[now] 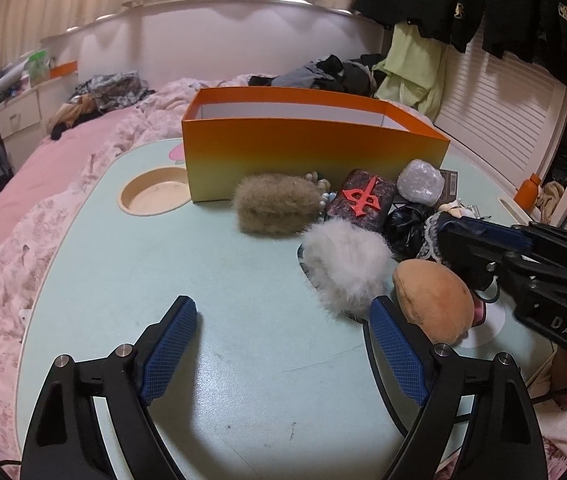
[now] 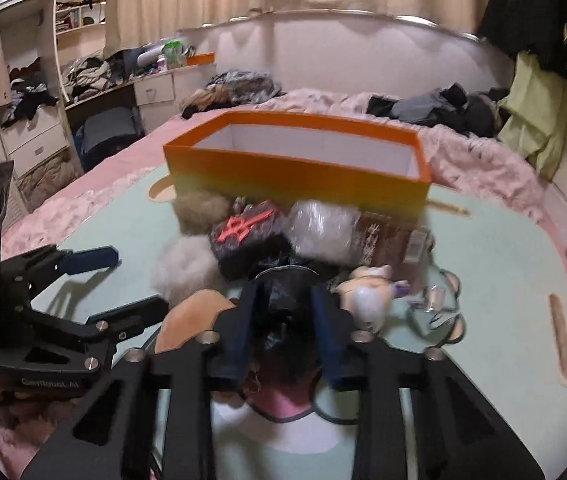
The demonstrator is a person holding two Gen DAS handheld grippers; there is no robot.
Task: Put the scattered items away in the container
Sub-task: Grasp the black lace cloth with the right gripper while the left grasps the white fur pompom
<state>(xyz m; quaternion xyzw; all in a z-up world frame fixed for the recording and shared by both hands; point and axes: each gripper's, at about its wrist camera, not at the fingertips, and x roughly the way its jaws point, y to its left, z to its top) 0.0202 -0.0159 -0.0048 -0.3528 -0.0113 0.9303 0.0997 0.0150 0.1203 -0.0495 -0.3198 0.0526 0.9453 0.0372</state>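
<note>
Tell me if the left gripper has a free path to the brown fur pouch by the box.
Probably yes. The left gripper is open over bare table, and the brown fur pouch lies ahead with nothing between; the white fluffy item sits off to the right.

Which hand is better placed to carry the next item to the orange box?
Right. Its tongs already straddle the crinkled black item in the pile, facing the orange box. The left tongs are open over bare table, holding nothing.

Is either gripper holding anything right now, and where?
Right gripper pinches the black crinkly bag across its bunched middle. Left gripper is open, holding nothing.
</note>
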